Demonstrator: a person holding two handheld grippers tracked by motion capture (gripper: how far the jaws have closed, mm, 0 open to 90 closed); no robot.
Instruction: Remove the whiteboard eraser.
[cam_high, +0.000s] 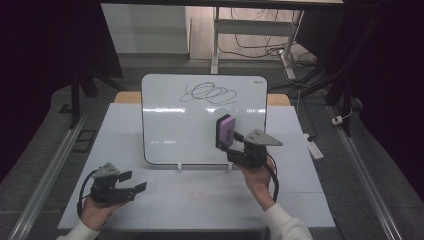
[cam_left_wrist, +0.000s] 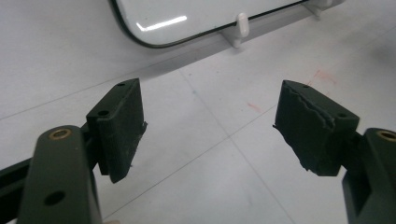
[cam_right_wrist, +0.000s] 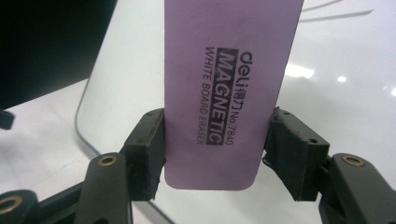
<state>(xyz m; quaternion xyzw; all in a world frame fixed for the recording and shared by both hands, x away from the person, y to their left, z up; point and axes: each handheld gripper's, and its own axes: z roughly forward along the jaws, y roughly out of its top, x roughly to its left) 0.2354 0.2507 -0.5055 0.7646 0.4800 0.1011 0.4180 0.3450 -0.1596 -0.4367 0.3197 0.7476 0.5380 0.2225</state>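
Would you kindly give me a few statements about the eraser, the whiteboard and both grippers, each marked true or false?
1. The right gripper clamps a purple eraser. True.
2. The left gripper holds a marker. False: its jaws are open and empty.
3. The whiteboard stands upright with a black scribble near its top. True.
4. The eraser covers the scribble. False: it sits below the scribble.

Looks like a lab setup: dark curtains (cam_high: 45, 60) around, cables (cam_high: 260, 47) at 12 o'clock, rails (cam_high: 50, 170) flanking the table (cam_high: 210, 200).
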